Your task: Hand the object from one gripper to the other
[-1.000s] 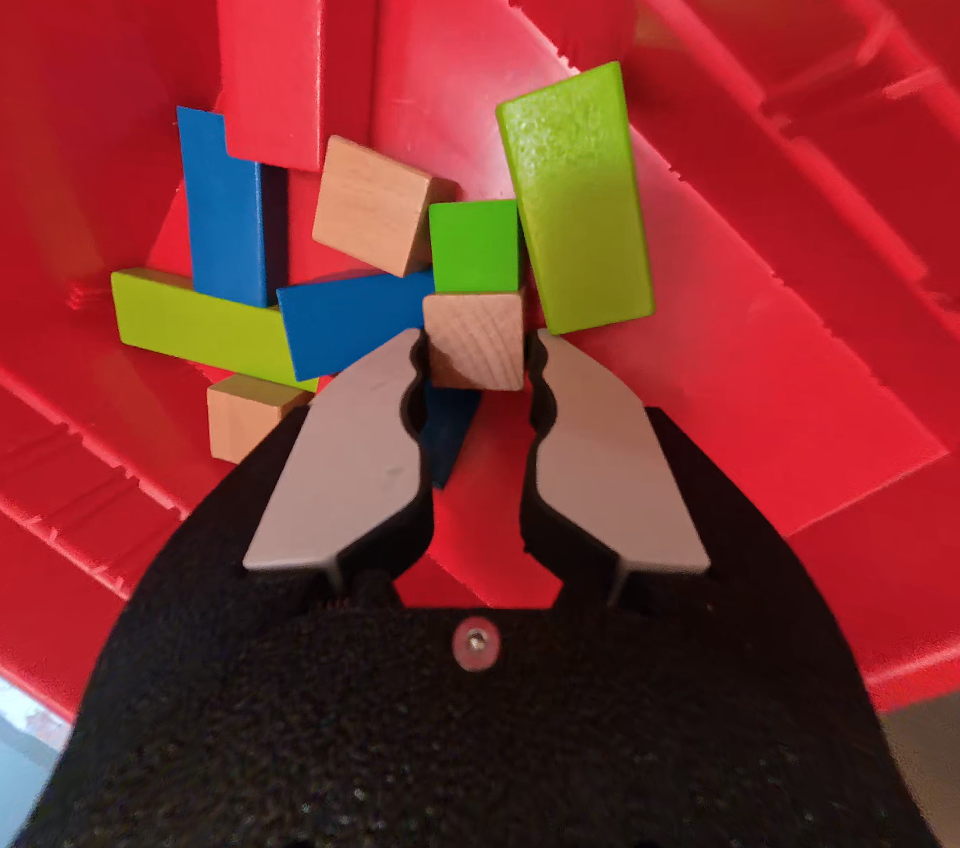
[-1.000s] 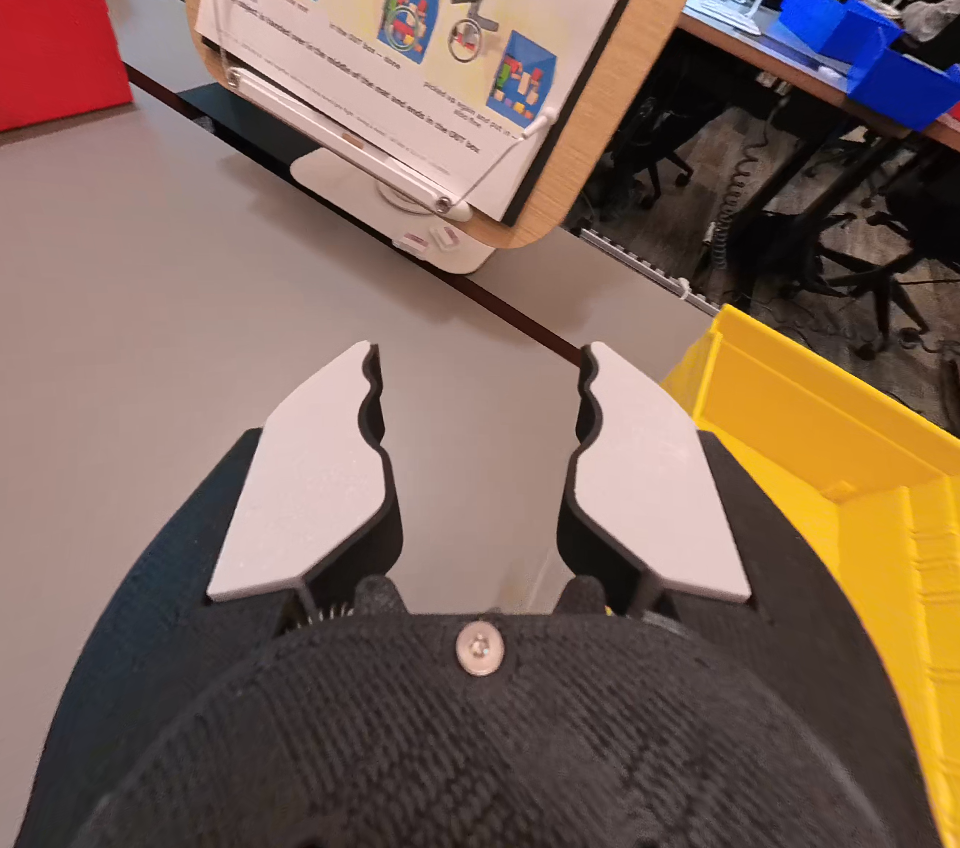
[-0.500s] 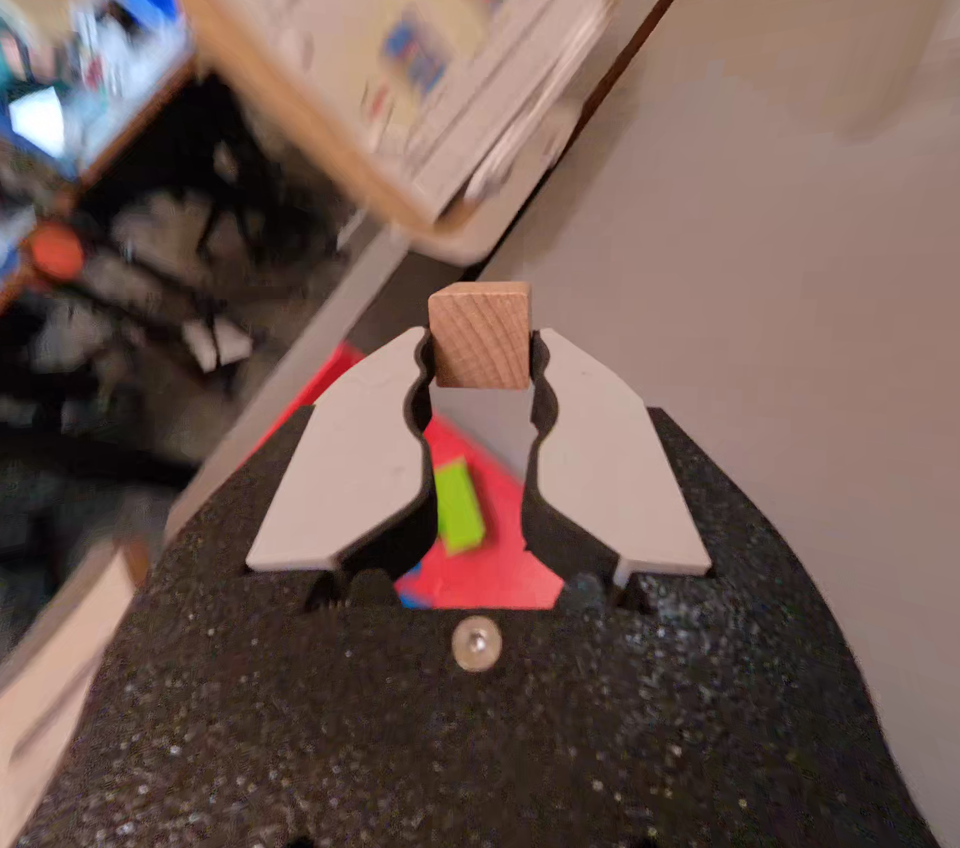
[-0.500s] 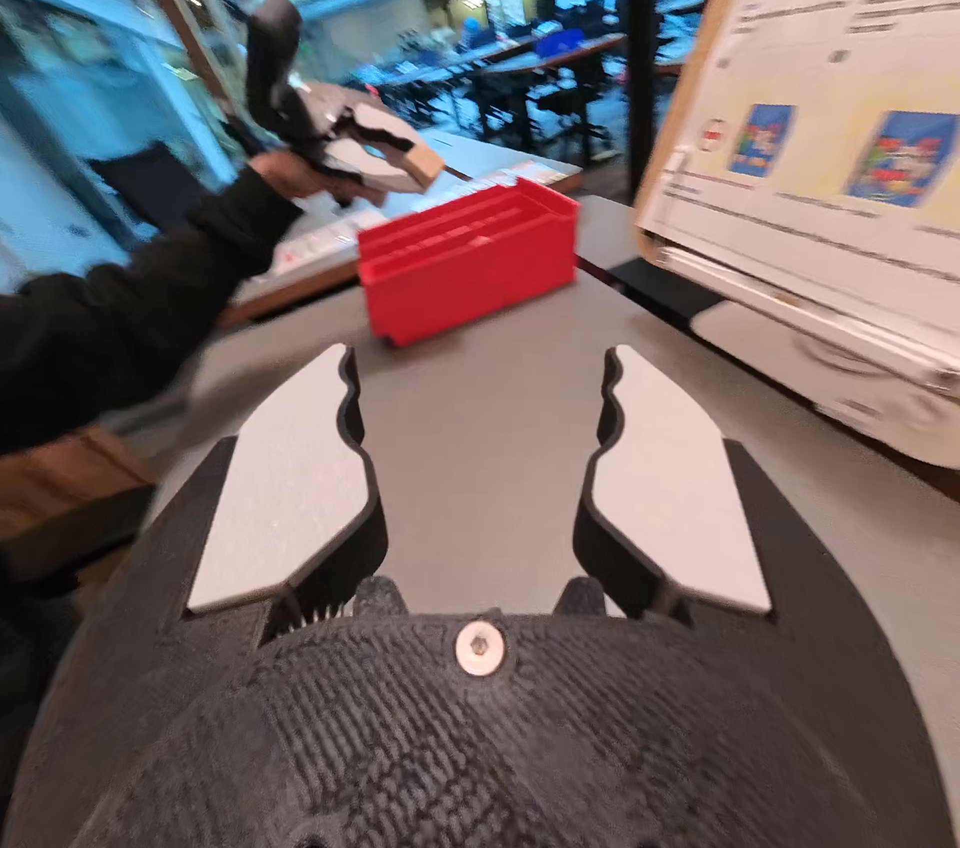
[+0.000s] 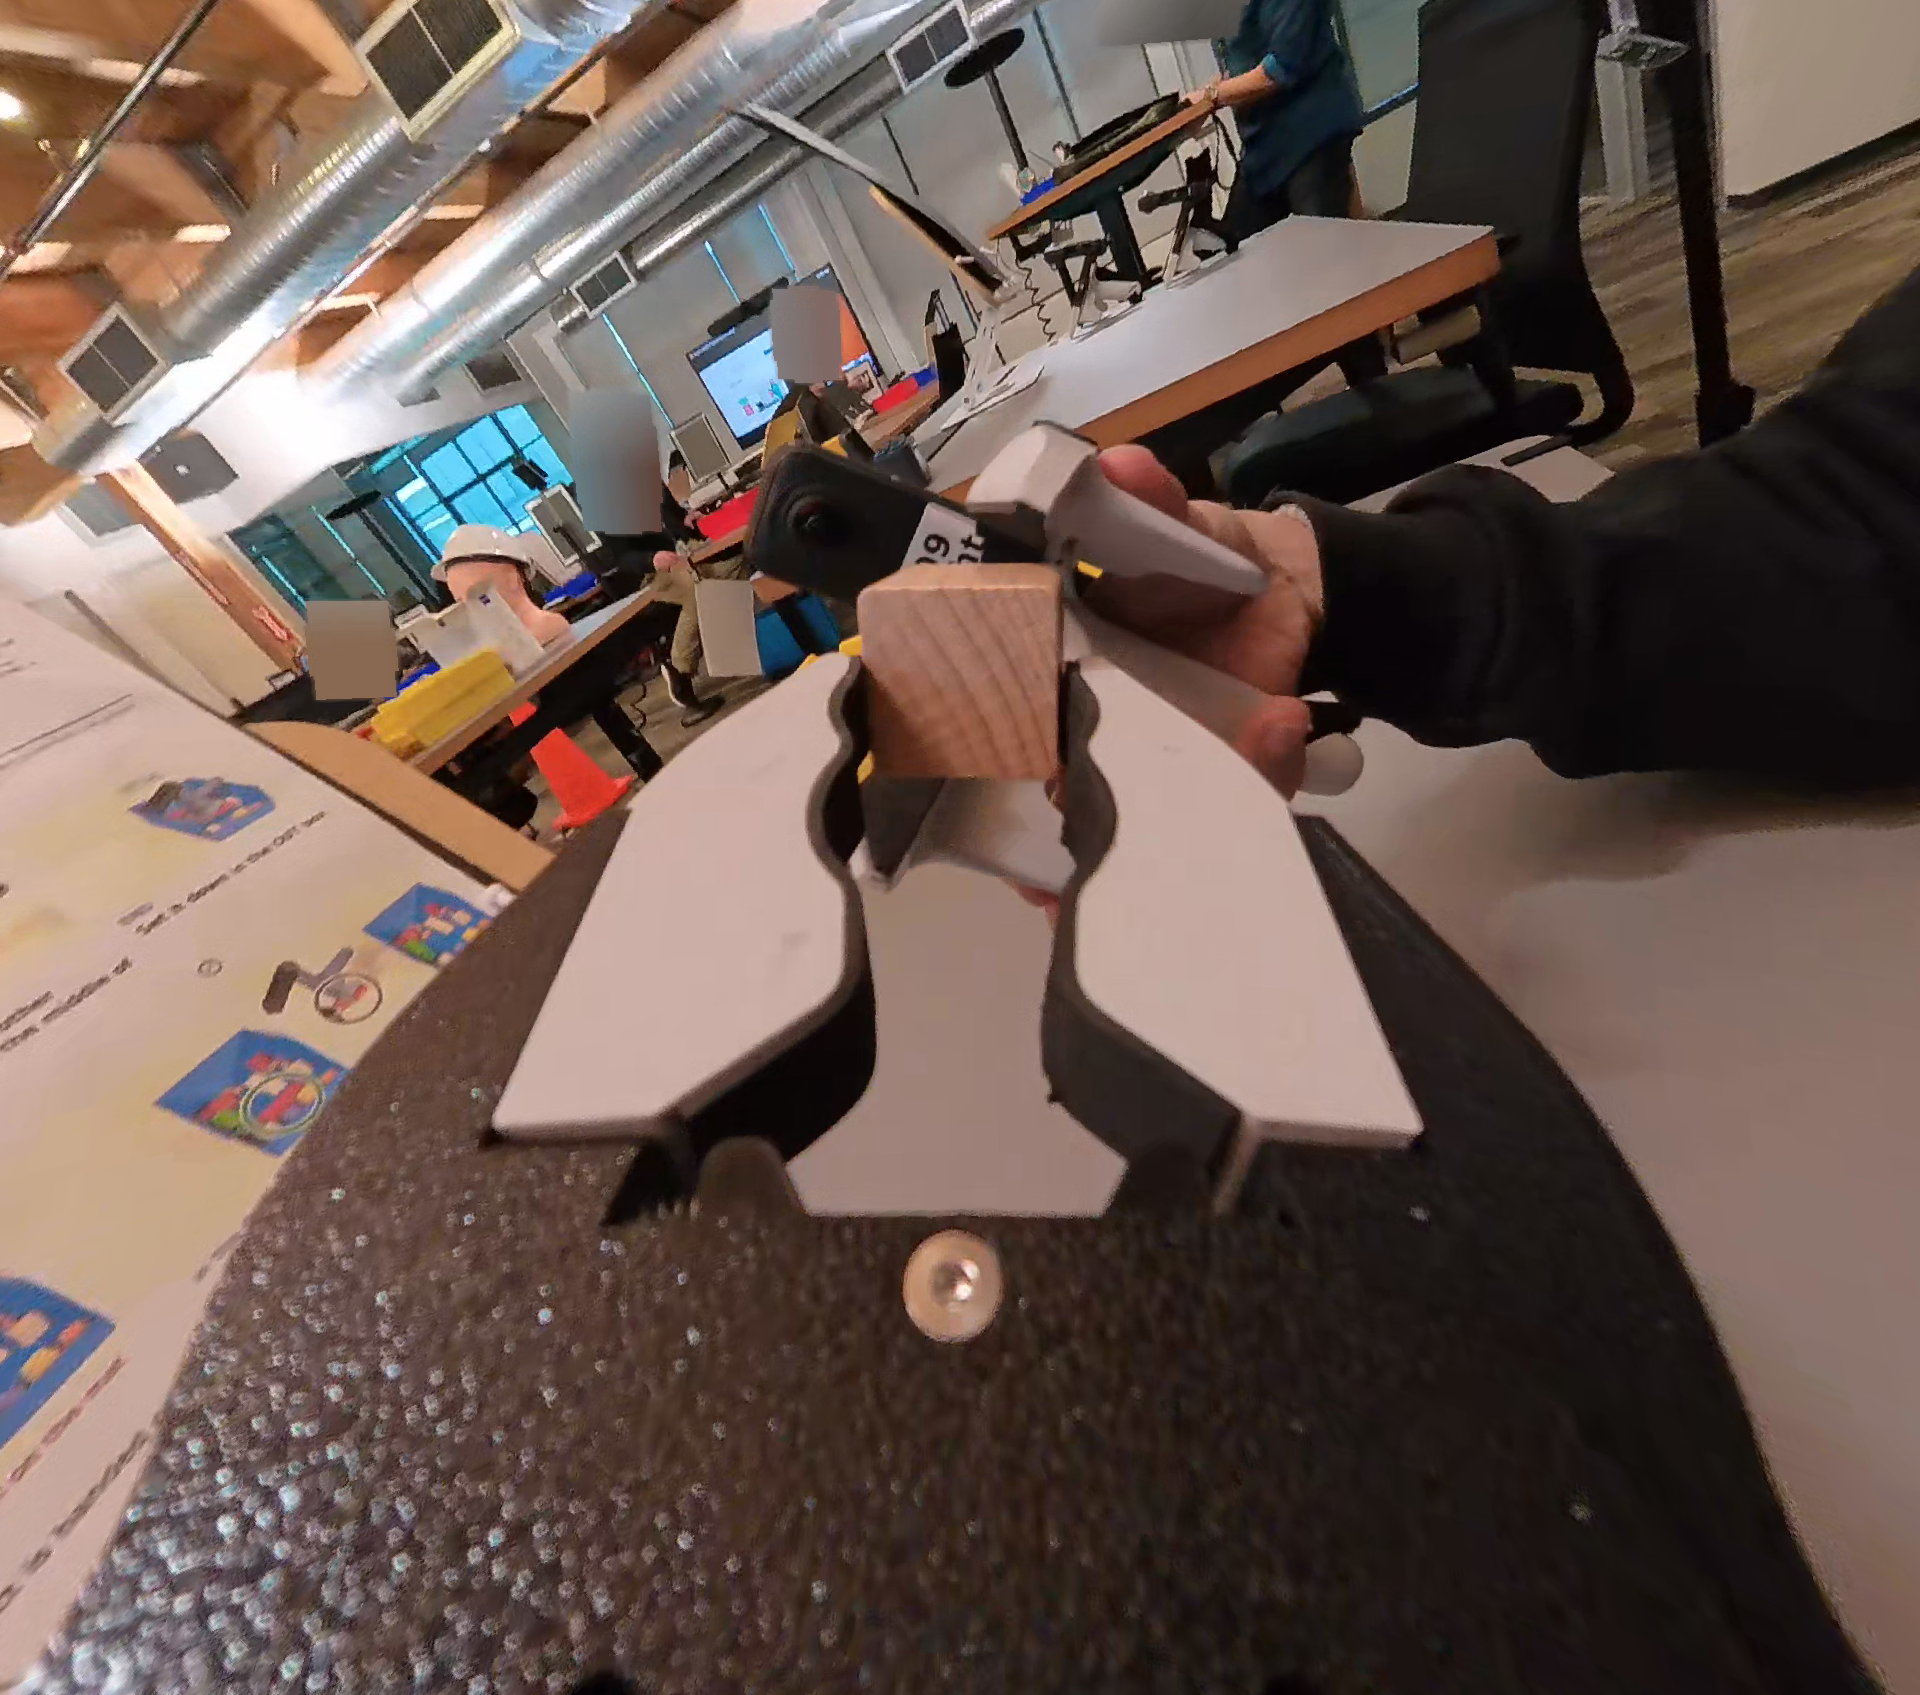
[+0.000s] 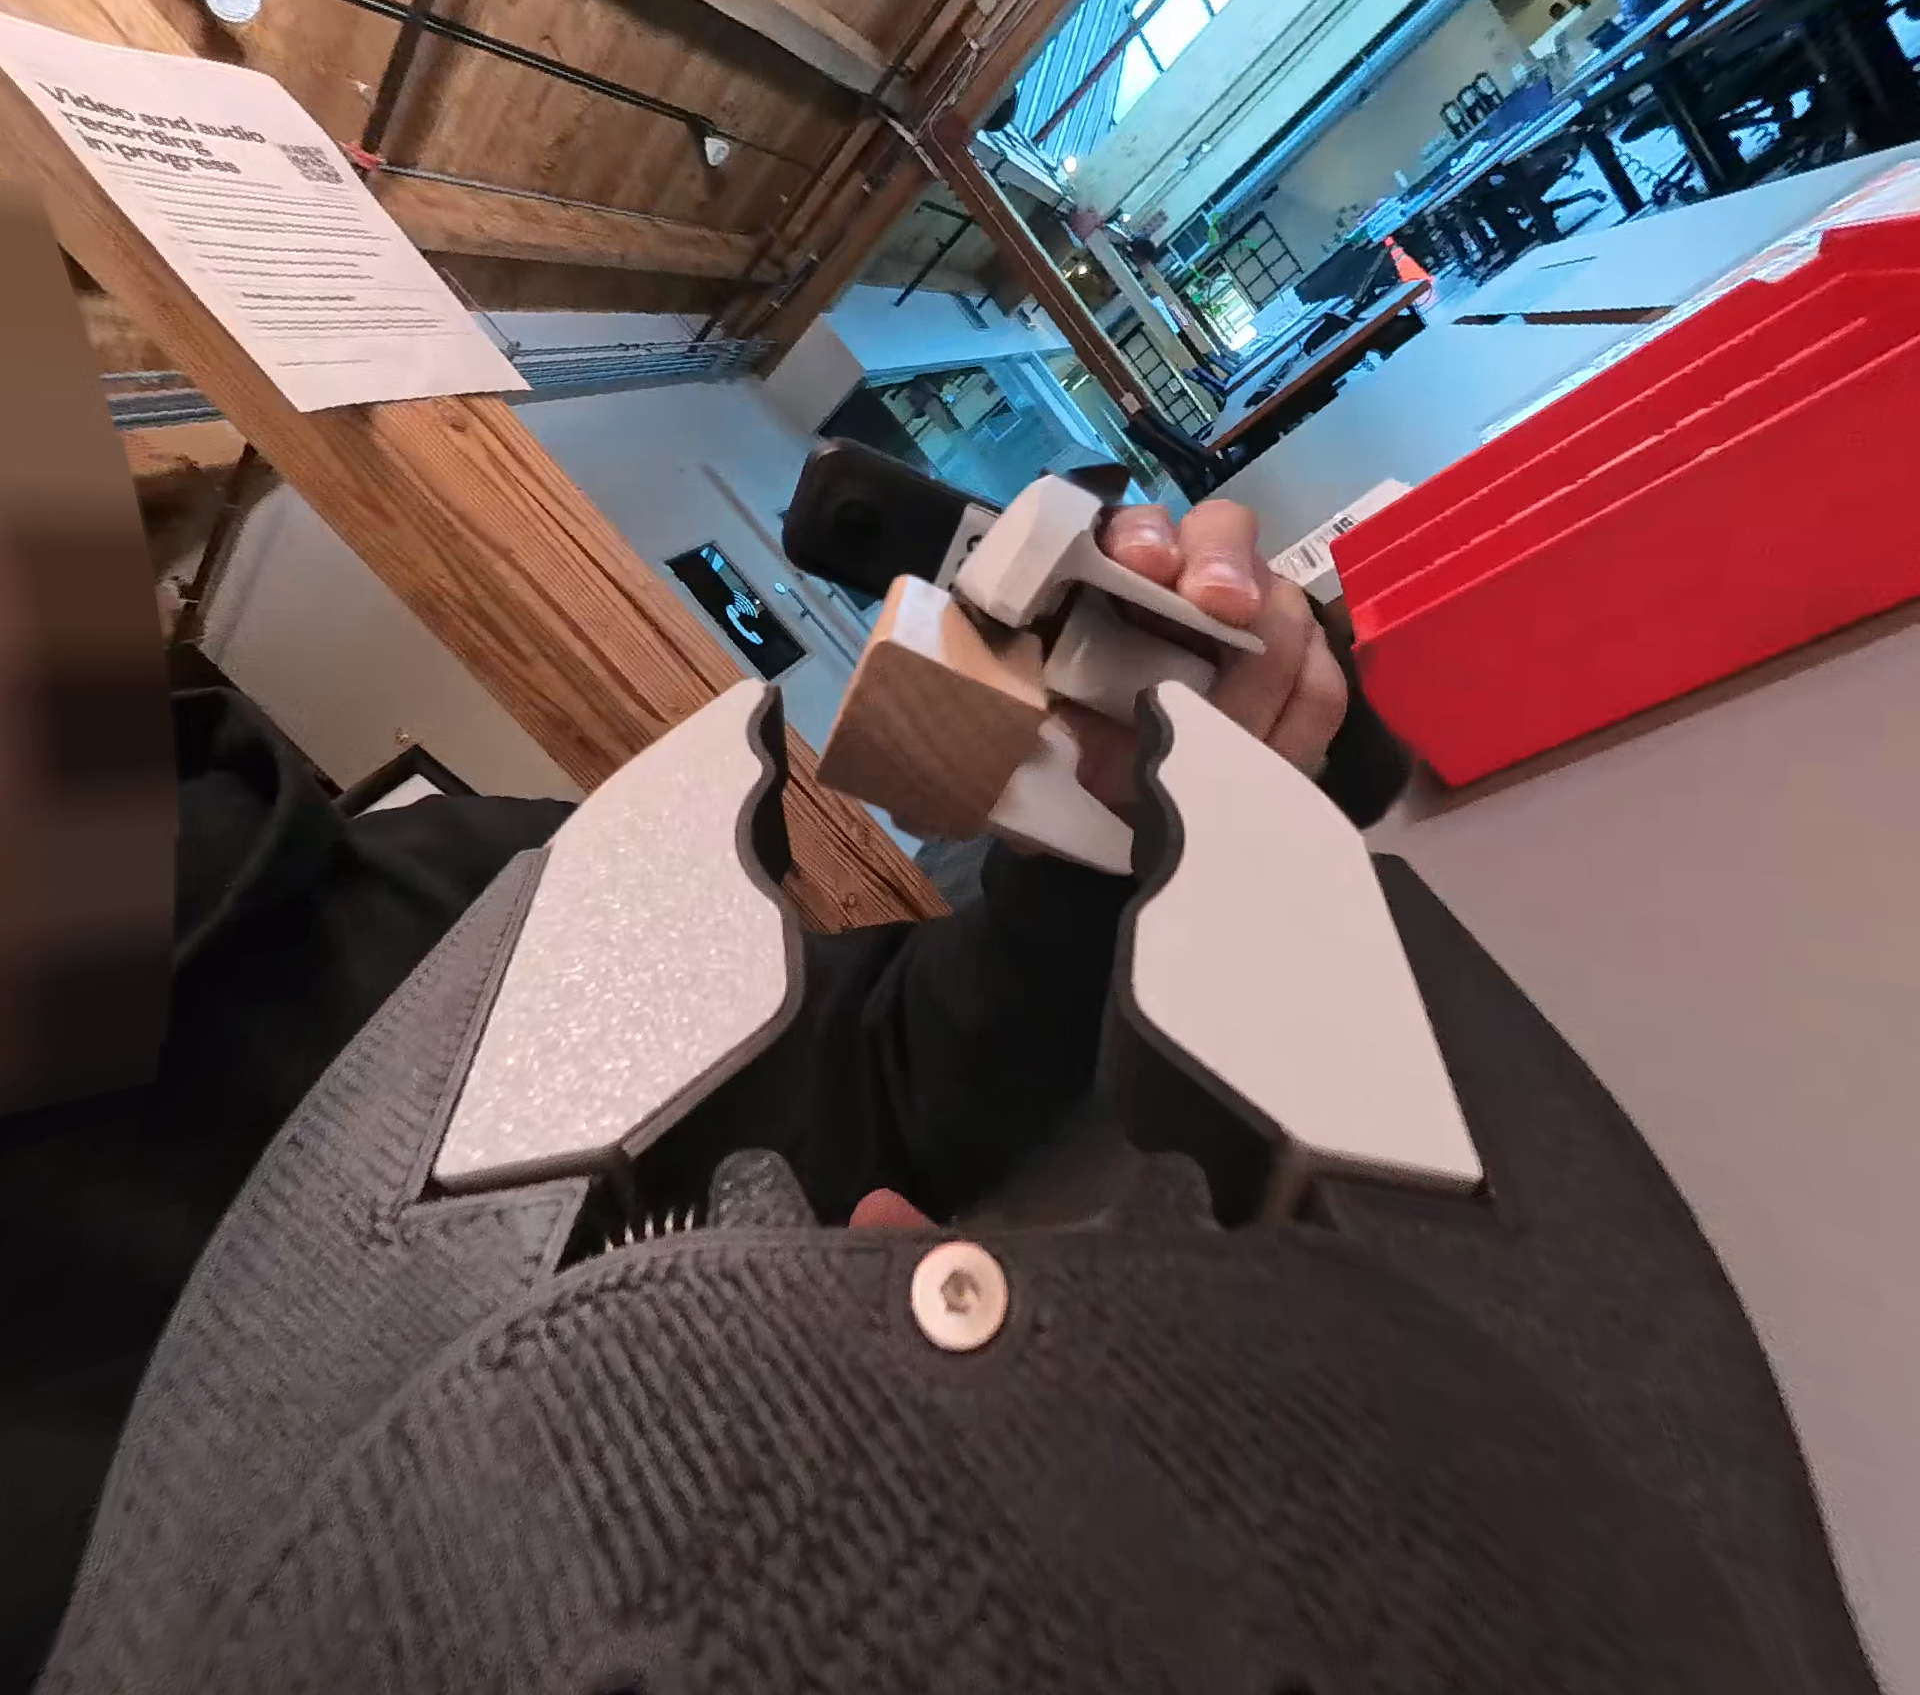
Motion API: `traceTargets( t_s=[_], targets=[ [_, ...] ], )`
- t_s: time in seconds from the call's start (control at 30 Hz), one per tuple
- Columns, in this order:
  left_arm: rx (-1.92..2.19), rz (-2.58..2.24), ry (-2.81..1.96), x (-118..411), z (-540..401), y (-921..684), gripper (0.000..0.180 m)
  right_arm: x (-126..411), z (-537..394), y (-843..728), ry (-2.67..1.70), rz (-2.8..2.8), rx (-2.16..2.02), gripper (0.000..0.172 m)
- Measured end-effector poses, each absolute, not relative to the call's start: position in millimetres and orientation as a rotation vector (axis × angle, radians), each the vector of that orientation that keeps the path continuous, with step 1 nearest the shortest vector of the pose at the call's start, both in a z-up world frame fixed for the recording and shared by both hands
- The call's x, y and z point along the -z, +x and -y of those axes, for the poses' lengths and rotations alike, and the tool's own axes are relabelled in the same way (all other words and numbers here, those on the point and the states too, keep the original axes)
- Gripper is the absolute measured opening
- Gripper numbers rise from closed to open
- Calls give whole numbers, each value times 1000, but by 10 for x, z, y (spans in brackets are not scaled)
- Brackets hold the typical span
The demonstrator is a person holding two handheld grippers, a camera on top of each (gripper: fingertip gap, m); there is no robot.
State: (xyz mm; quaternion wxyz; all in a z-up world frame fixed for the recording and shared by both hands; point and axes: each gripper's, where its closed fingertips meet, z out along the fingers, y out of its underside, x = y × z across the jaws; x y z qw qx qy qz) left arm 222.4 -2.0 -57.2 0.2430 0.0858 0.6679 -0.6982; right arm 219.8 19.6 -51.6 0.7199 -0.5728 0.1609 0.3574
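Grey table [image 6: 1662,970] — left gripper [image 5: 961,715] clamps wooden block [image 5: 961,679].

Around me: red bin [image 6: 1662,544] on grey table [image 6: 1683,970]; orange cone [image 5: 575,775]; yellow bins [image 5: 442,695]; wooden post [image 6: 499,565] bearing a paper notice [image 6: 260,232].

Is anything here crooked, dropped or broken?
Nothing looks damaged or spilled. The wooden block sits squarely clamped in the left gripper, and the right gripper faces it, open and not touching.
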Motion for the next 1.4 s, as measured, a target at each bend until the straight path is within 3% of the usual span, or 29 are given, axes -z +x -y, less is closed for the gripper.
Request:
traceTargets(
  t_s=[0.07,0.13,0.4,0.5,0.67,0.83,1.0,1.23,1.4],
  targets=[
    [1903,-1812,253,585,57,2235,35,527,-190,2209,-1262,-360,-804,62],
    [1847,-1834,264,631,59,2263,35,516,-173,2195,-1247,-345,-838,42],
    [1846,-1789,10,624,-56,2484,38,589,31,2536,-1335,-439,-558,39],
    [1830,-1824,-86,666,-109,2570,30,737,796,3143,-1427,-702,-62,39],
    [1622,-1925,-215,938,-160,2789,26,1278,3139,3693,-1430,-1400,834,39],
    [1590,-1981,-237,1058,-111,2814,24,1810,4220,3556,-1317,-1725,1015,39],
    [1551,-2005,-248,1148,-124,2847,23,1999,4586,3448,-1387,-1846,1253,39],
    [1564,-2018,-276,1178,-122,2865,23,2254,4504,3510,-1451,-1875,1142,39],
    [1571,-2010,-309,1167,-150,2891,24,2117,4422,3535,-1450,-1848,1164,57]
  ],
)
